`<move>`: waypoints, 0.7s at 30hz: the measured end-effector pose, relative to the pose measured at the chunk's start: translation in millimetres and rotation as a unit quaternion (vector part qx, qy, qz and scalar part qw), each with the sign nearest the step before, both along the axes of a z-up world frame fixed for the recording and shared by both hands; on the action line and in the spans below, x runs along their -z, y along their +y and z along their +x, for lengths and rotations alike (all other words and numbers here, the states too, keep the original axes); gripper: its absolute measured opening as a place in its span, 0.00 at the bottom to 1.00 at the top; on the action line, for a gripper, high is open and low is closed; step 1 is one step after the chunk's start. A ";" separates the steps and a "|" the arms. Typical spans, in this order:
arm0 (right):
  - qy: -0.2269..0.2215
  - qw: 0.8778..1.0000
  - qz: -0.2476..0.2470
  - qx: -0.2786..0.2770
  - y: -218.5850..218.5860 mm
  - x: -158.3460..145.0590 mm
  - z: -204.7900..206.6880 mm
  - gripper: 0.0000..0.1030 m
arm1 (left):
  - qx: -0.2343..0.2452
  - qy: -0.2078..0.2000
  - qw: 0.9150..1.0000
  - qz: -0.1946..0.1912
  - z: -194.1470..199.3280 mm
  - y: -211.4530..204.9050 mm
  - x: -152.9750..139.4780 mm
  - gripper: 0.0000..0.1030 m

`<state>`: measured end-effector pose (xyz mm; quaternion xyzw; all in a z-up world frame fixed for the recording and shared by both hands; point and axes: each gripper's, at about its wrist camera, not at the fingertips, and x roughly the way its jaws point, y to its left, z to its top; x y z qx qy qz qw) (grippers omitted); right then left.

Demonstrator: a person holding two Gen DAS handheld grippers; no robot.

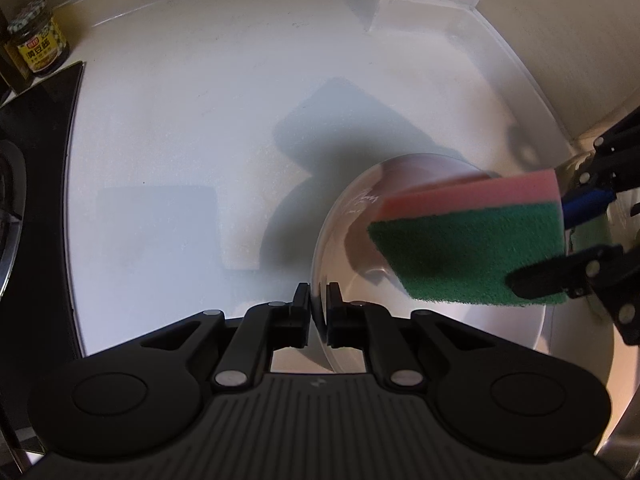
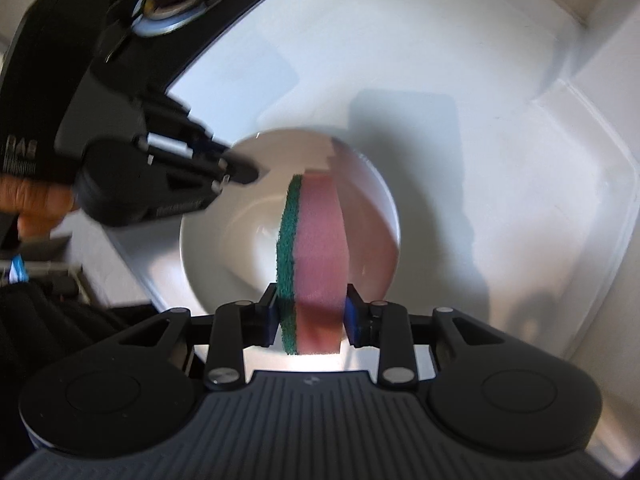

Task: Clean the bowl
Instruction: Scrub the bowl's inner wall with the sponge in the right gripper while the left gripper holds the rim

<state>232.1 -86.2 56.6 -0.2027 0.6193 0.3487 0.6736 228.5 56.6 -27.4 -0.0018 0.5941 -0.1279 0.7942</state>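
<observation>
A white bowl (image 1: 352, 216) (image 2: 228, 240) stands tilted above the white counter. My left gripper (image 1: 319, 308) is shut on the bowl's rim, one finger inside and one outside; it shows at the left of the right wrist view (image 2: 256, 174). My right gripper (image 2: 312, 316) is shut on a sponge (image 2: 316, 240) with a pink foam side and a green scouring side. In the left wrist view the sponge (image 1: 472, 244) reaches in from the right, over the bowl's inside. Whether the sponge touches the bowl's wall I cannot tell.
A white counter (image 1: 180, 140) lies under the bowl, with raised white walls at the back and right (image 1: 420, 4). A black stove top (image 1: 36, 120) with a burner (image 2: 180, 0) borders the left. A dark jar with a yellow label (image 1: 38, 46) stands at the far left.
</observation>
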 end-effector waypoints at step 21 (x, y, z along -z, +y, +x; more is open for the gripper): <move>0.055 0.998 0.001 -0.033 0.4 0.4 17.5 0.29 | 0.001 -0.022 1.000 0.006 -6.5 1.1 -2.2 0.03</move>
